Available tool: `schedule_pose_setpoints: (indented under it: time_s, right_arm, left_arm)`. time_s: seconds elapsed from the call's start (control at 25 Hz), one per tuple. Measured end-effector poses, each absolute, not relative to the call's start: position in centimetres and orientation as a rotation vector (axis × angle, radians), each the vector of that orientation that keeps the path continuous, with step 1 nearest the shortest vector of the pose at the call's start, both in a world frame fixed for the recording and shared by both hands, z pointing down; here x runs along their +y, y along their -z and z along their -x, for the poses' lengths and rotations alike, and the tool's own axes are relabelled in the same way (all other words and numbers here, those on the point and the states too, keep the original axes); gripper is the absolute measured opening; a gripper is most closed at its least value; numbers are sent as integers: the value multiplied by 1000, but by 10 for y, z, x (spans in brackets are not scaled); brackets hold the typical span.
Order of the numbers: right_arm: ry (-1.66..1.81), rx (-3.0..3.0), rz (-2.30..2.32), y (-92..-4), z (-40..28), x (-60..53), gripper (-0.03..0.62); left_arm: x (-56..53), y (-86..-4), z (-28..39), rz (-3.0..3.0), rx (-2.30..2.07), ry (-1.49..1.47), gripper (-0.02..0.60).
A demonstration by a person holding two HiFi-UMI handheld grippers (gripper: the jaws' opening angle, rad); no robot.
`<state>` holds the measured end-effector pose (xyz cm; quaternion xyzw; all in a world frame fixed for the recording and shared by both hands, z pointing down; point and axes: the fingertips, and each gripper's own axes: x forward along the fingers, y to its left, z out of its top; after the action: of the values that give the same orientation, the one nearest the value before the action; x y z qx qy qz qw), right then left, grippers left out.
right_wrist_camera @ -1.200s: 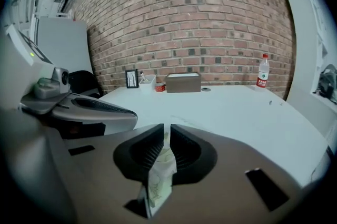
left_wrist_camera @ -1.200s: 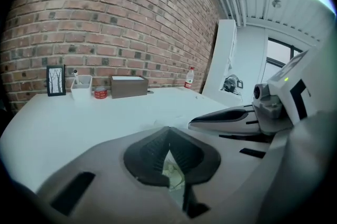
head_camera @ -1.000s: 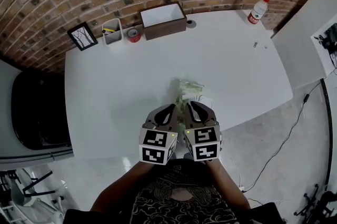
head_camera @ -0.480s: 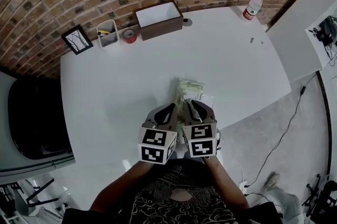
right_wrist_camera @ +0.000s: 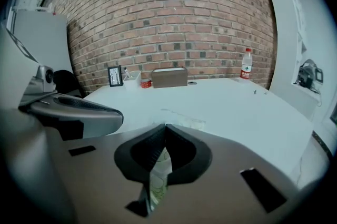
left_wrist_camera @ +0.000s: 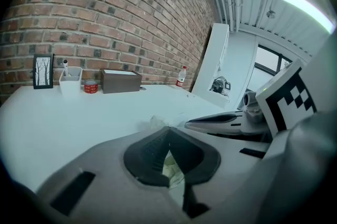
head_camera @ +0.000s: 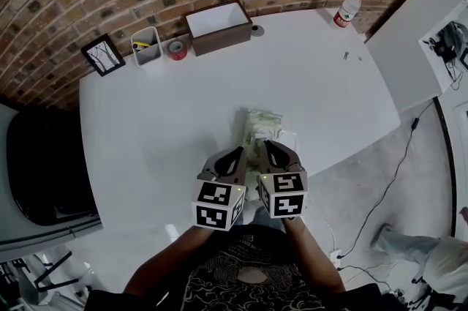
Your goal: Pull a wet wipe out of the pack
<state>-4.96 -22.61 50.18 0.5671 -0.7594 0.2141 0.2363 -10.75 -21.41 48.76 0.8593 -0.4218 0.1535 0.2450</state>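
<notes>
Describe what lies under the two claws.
The wet wipe pack lies on the table beneath the left claw and right claw; its near end is covered by them.

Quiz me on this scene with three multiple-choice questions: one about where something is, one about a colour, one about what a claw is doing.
1. Where does the water bottle stand? A) at the far right corner of the table B) beside the picture frame C) on the floor
2. What colour is the tape roll? A) blue B) red C) yellow
3. How do the jaws of the right gripper stand? A) wide apart and empty B) shut on the bottle C) shut on the wet wipe pack
Answers: 1 A, the head view shows it at that corner. 2 B, it is plainly red. 3 C, the right gripper view shows green-printed wrapper pinched between them.
</notes>
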Motion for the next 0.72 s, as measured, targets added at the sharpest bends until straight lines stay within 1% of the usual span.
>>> schedule_pose_setpoints:
  time_s: [0.72]
  right_arm:
    - [-622, -2195, -1595, -475, 48, -226, 17]
  left_arm:
    - [-212, -484, 101, -2353, -1130, -407, 11]
